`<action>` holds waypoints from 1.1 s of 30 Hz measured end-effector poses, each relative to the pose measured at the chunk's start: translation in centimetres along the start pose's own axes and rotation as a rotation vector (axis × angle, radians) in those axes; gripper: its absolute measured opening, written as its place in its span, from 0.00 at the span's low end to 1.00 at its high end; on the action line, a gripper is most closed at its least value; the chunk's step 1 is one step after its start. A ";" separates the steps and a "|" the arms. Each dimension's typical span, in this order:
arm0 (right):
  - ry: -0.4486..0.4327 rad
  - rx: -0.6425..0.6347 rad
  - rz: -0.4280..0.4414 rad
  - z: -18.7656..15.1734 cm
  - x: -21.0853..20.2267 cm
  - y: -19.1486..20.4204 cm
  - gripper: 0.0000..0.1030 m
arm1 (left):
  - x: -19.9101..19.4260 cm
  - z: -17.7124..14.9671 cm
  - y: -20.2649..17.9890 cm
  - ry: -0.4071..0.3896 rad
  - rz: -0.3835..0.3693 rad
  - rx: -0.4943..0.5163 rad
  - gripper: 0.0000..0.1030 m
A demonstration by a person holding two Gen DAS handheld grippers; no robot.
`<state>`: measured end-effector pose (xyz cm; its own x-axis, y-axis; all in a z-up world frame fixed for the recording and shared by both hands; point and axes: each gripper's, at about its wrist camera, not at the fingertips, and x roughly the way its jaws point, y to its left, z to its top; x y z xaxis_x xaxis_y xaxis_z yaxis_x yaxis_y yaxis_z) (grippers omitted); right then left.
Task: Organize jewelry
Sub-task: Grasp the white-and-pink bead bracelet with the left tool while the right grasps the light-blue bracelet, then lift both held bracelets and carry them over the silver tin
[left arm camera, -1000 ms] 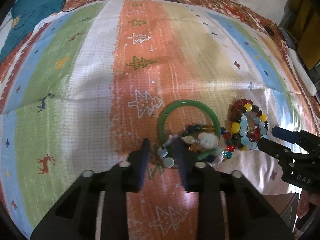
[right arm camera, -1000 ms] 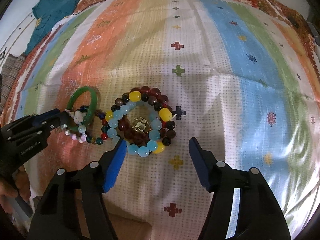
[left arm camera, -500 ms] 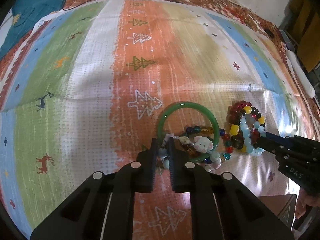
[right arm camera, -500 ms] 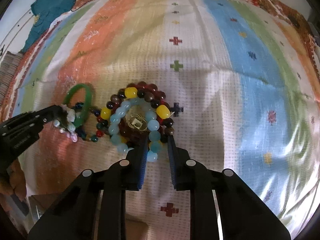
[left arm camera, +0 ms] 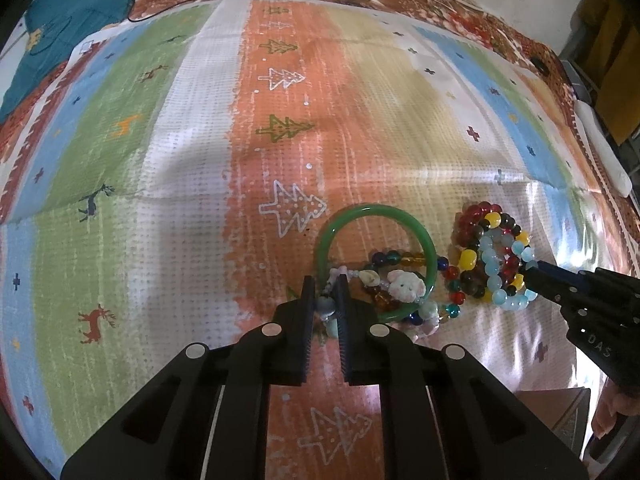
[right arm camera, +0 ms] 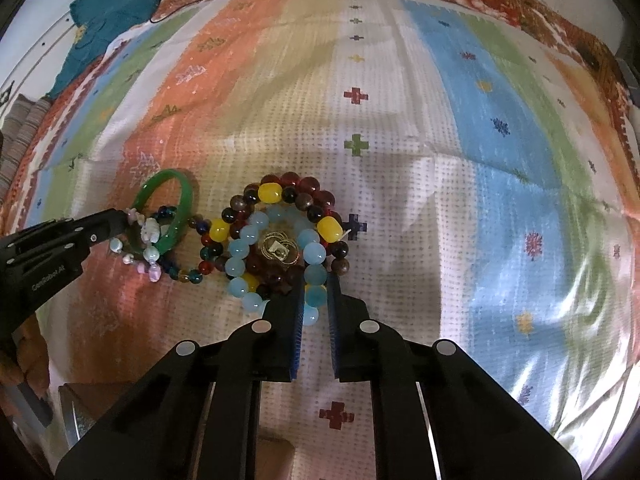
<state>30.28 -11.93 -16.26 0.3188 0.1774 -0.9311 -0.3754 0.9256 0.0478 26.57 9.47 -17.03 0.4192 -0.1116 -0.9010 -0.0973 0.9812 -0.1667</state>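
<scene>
Each gripper is clamped on its own piece, the left gripper (left arm camera: 325, 305) on the pale charm bracelet (left arm camera: 404, 286) and the right gripper (right arm camera: 314, 300) on the light blue bead bracelet (right arm camera: 276, 258) (probably to pull the tangled pile apart).

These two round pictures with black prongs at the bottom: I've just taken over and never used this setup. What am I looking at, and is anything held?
Each picture comes from a fisheye camera on a hand-held tool, looking along its two fingers; a person carries one in each hand. There is no robot arm.

In the left wrist view, the left tool is shut on a pale charm bracelet that lies partly across a green bangle.

In the right wrist view, the right tool has its jaws closing on a light blue bead bracelet, with a bead between them. That bracelet sits in a pile with a yellow and dark bead bracelet and a small gold piece.

Everything lies on a striped bedspread. Each tool also shows at the edge of the other's picture.
</scene>
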 end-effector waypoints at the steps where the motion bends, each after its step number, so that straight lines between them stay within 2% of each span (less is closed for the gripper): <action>1: -0.003 -0.002 0.000 0.0 -0.2 0.0 0.12 | -0.1 0.0 0.0 0.000 0.001 0.000 0.10; 8: -0.041 -0.028 -0.018 0.0 -1.6 0.3 0.12 | -1.6 0.2 -0.2 -0.021 0.004 -0.012 0.10; 21: -0.100 -0.053 -0.031 -0.4 -4.3 0.7 0.12 | -4.8 0.0 -2.5 -0.072 0.010 0.026 0.10; 33: -0.151 -0.058 -0.024 -1.0 -6.8 0.7 0.12 | -7.6 -0.7 -3.0 -0.100 0.049 0.054 0.10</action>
<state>26.94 -12.82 -10.24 0.4539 0.2080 -0.8664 -0.4141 0.9102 0.0016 23.07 7.22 -9.99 0.5036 -0.0499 -0.8625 -0.0722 0.9924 -0.0996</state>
